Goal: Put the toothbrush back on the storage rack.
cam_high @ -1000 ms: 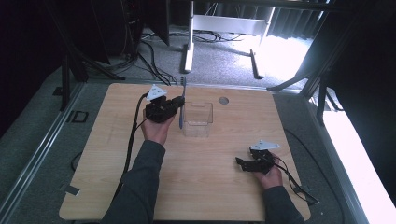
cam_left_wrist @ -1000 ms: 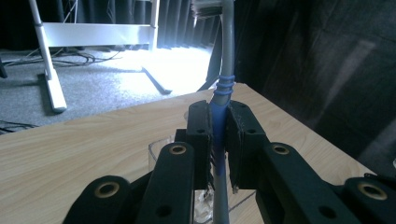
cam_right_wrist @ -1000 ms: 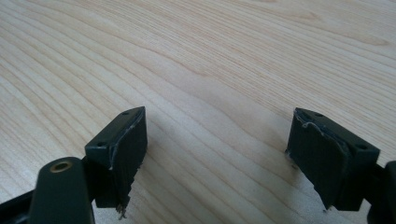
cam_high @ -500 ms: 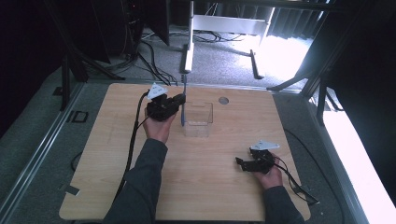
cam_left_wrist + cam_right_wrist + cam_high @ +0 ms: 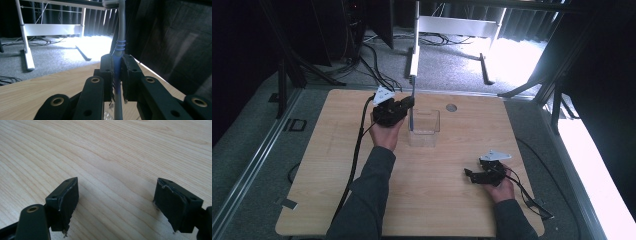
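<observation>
My left gripper [image 5: 408,105] is shut on a grey and blue toothbrush [image 5: 412,119], which stands upright with its lower end inside a clear plastic box [image 5: 432,136] at the table's far middle. In the left gripper view the pads [image 5: 107,75] press on the handle's blue part, and the toothbrush [image 5: 121,32] rises to bristles at the top edge. My right gripper [image 5: 470,175] rests low on the wooden table [image 5: 437,200] at the near right. It stands open, with bare wood between the fingers of the right gripper [image 5: 116,195].
A small round grey insert [image 5: 451,107] sits in the table behind the box. A white metal stand [image 5: 414,55] is on the carpet beyond the far edge. Black cables [image 5: 357,150] trail from both grippers across the wood.
The left gripper and toothbrush have shifted only very slightly over the box. The right gripper has stayed where it was.
</observation>
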Demonstrator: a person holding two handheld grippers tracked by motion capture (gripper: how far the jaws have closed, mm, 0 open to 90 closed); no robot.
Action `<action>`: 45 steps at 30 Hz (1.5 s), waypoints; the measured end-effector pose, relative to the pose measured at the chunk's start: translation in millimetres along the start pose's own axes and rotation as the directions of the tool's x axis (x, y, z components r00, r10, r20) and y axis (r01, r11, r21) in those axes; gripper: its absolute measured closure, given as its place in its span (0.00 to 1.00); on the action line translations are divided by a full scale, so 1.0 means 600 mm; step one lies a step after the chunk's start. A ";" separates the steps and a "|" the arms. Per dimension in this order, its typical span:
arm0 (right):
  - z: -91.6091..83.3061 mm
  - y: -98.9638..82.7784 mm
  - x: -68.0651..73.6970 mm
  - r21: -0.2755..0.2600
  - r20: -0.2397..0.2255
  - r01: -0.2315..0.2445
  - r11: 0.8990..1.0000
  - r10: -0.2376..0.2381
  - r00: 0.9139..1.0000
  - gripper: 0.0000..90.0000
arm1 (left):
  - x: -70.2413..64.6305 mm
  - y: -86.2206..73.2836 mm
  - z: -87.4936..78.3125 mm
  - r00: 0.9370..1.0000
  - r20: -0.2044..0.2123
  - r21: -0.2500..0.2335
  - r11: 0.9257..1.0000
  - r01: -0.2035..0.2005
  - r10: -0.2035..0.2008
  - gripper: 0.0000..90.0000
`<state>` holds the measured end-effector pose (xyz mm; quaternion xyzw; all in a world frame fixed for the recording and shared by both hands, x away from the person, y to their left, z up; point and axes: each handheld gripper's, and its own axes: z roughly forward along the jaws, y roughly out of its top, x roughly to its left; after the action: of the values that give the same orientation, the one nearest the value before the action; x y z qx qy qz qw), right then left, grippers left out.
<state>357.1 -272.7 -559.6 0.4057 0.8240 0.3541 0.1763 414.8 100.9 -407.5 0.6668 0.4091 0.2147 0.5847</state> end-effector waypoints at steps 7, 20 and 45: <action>0.000 0.000 0.000 -0.001 0.001 -0.001 1.000 0.001 1.000 0.22 | -0.001 -0.002 0.005 1.000 -0.004 -0.012 1.000 0.009 -0.009 0.89; 0.000 0.000 0.000 -0.001 0.000 -0.001 1.000 0.001 1.000 0.22 | 0.000 -0.003 0.013 1.000 0.001 -0.043 0.999 0.013 -0.013 0.89; 0.000 0.000 0.000 -0.001 0.000 0.000 1.000 0.000 1.000 0.22 | 0.001 -0.018 0.037 0.999 0.011 -0.050 0.998 -0.035 0.036 0.89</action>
<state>357.1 -272.7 -559.6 0.4055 0.8238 0.3545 0.1767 428.9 87.7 -422.9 0.6605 0.3881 0.2313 0.5997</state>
